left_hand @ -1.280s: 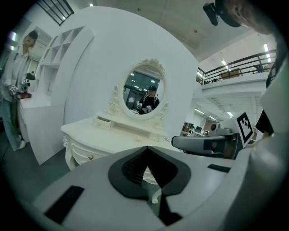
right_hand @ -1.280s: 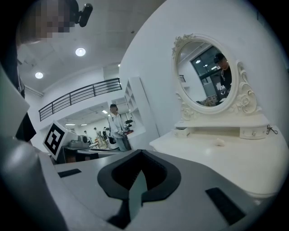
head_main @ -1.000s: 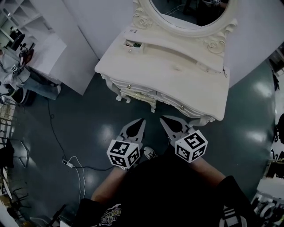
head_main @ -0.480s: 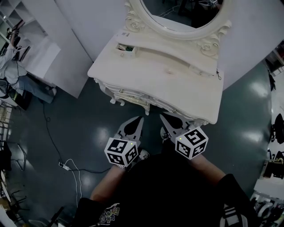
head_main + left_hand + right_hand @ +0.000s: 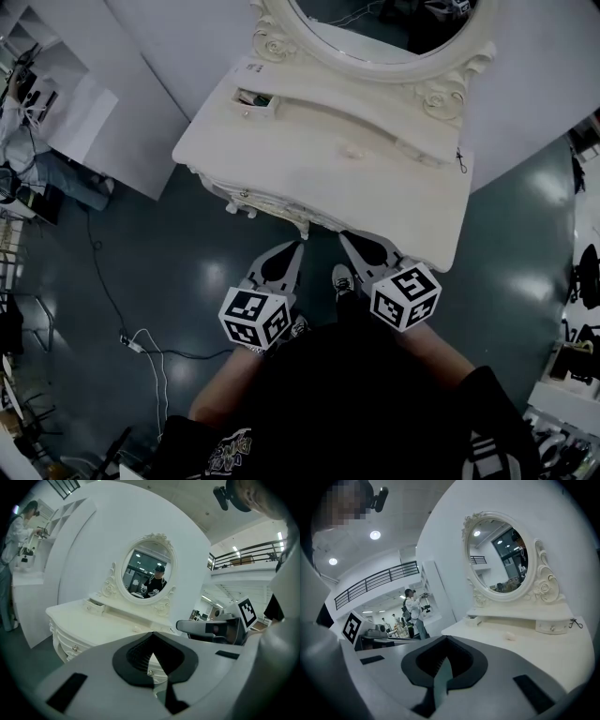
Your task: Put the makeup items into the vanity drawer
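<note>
A cream vanity table (image 5: 403,202) with an oval mirror (image 5: 375,28) stands ahead. Its small top-left drawer (image 5: 253,98) is open, with something dark and green inside; the same drawer (image 5: 95,606) shows in the left gripper view. One small pale item (image 5: 352,150) lies on the tabletop, and the right gripper view shows this item (image 5: 509,636) too. My left gripper (image 5: 292,247) and right gripper (image 5: 347,240) hover side by side just short of the vanity's front edge. Both are shut with nothing in them.
The vanity's front drawers with small knobs (image 5: 246,194) face me. A cable and power strip (image 5: 131,342) lie on the dark floor at left. White partition panels (image 5: 112,112) stand left of the vanity. A person (image 5: 16,550) works at shelves far left.
Both grippers and the head view have moved toward the vanity; its front edge now lies just past the fingertips. Both pairs of jaws stay shut.
</note>
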Action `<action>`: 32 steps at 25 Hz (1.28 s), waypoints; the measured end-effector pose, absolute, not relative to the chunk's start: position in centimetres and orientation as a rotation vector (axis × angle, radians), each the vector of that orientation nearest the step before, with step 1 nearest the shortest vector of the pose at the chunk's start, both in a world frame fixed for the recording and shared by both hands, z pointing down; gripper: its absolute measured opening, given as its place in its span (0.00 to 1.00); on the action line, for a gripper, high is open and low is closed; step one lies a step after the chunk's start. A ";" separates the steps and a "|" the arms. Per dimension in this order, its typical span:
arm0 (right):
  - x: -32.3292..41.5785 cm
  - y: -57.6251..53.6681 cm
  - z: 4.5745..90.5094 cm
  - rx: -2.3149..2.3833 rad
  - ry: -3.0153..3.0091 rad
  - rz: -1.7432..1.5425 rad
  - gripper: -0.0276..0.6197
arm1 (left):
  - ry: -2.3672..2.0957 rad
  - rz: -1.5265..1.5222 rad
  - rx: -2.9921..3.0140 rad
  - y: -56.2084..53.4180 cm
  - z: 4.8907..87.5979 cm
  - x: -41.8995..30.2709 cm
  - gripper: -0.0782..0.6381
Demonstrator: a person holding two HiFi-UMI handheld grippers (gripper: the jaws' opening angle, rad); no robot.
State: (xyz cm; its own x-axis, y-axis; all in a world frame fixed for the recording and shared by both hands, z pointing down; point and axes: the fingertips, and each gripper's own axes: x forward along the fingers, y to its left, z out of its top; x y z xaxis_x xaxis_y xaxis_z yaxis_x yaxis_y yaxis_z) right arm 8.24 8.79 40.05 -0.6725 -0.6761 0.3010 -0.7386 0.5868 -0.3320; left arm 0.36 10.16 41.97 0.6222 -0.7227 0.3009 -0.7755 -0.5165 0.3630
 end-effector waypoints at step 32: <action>18.7 -5.5 47.8 1.149 -2.512 0.538 0.09 | -1.204 0.217 2.284 0.7 46.8 8.7 0.11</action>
